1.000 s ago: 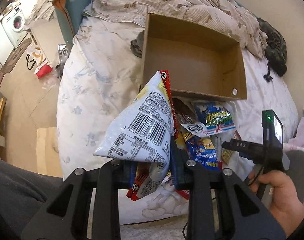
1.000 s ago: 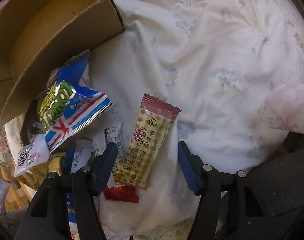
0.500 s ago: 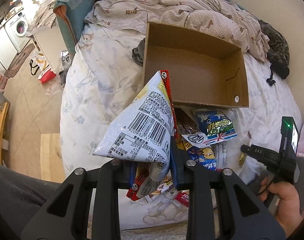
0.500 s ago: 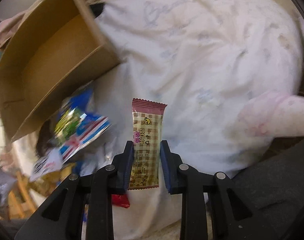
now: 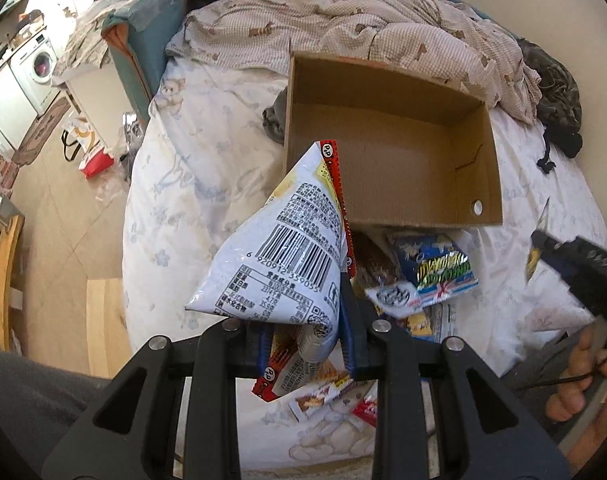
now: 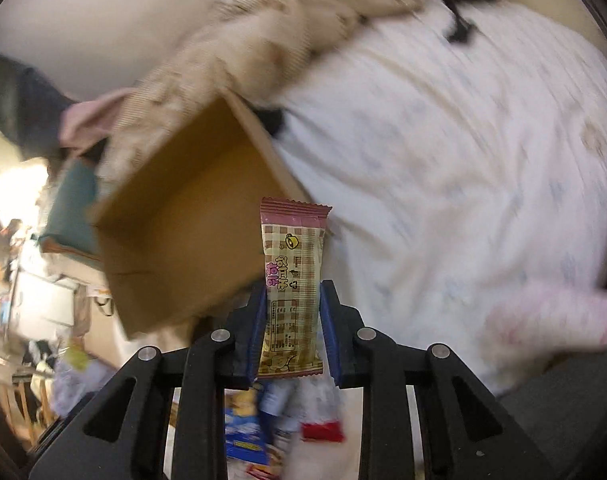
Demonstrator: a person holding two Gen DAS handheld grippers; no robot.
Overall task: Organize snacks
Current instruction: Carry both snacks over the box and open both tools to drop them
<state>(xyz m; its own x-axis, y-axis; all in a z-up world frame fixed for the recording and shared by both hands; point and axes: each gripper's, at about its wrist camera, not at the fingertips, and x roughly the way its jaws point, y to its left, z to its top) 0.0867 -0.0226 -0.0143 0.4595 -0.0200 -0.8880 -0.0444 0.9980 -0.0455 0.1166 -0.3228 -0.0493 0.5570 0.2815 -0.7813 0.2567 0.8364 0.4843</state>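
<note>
Left gripper (image 5: 303, 344): clamped on the lower corner of a white chip bag (image 5: 279, 256); the bag rises ahead of the jaws, barcode side to the camera, and its pinched corner is hidden between the pads.
Right gripper (image 6: 290, 336): jaws have just been closing and now pinch a checked wafer bar (image 6: 291, 284) by its lower half; the bar stands upright, its red-edged top clear above the fingers.
Cardboard box (image 5: 391, 152): open and lying on the bed (image 5: 191, 184), just beyond the chip bag; ahead and left of the right gripper, heavily blurred there.
Snack pile (image 5: 427, 276): loose packets on the bed between the left gripper and the box; several are half covered by the chip bag and the jaws, their labels unreadable.
Right-hand view: motion blur smears the bedding and the packets under the gripper.
Person's hand (image 5: 583, 376): cut off at the right edge, on the other gripper's handle.
</note>
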